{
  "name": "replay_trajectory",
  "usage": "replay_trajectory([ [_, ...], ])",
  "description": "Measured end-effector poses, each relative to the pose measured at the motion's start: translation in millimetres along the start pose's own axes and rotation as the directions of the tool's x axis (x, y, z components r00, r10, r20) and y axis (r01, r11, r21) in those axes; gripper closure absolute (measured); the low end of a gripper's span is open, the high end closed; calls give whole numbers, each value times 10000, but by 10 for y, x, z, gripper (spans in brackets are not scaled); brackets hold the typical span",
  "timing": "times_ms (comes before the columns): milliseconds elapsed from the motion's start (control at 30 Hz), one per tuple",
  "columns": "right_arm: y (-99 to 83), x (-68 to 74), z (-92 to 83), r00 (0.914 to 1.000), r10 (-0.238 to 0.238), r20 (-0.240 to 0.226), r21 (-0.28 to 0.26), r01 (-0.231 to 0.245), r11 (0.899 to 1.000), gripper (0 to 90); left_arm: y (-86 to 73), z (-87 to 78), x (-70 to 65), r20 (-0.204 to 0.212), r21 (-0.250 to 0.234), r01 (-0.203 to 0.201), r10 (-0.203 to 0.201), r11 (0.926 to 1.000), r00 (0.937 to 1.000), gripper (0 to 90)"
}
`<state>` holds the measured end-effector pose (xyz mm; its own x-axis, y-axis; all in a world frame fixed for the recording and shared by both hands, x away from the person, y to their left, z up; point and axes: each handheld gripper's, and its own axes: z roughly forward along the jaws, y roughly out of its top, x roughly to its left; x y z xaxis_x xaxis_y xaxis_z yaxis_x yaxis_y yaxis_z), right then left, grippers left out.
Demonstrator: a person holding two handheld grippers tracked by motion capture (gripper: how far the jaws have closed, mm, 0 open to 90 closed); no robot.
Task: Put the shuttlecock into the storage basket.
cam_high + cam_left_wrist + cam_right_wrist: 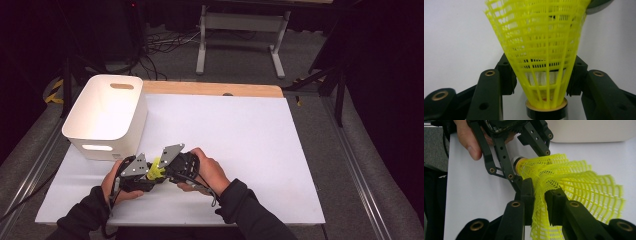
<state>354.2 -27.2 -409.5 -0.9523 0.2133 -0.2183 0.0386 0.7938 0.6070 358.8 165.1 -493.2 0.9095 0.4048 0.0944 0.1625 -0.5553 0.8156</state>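
A yellow plastic shuttlecock (156, 169) hangs between my two grippers just above the white table's front left. My left gripper (149, 176) has its jaws against both sides of the mesh skirt (541, 37), just above the cork base (546, 110). In the right gripper view, my right gripper (540, 202) is shut on the wide rim of the shuttlecock (579, 182) and crumples the mesh between its pads. The left gripper (529, 163) faces it there, holding the cork end, with a thumb beside it.
A white plastic bin (107, 115) with handle slots stands at the table's back left, close behind the hands. White sheet (240, 150) covers the table to the right. A wooden edge (215, 89) runs along the back.
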Motion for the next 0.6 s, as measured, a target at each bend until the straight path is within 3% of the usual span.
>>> replay_trajectory([
  [100, 15, -14, -32, 9999, 100, -31, -119, -101, 9999, 754, 20, -7, 4, -263, -311, -128, 120, 9994, 9996, 533],
  [267, 43, -8, -81, 9995, 197, -261, -581, -212, 9981, 709, 36, -34, -8, -340, -783, -96, 69, 9969, 9994, 541],
  [600, 80, 47, -232, 9966, 334, -755, -1310, -431, 9904, 591, 68, -102, -90, -515, -1679, -414, 332, 9849, 9981, 558],
])
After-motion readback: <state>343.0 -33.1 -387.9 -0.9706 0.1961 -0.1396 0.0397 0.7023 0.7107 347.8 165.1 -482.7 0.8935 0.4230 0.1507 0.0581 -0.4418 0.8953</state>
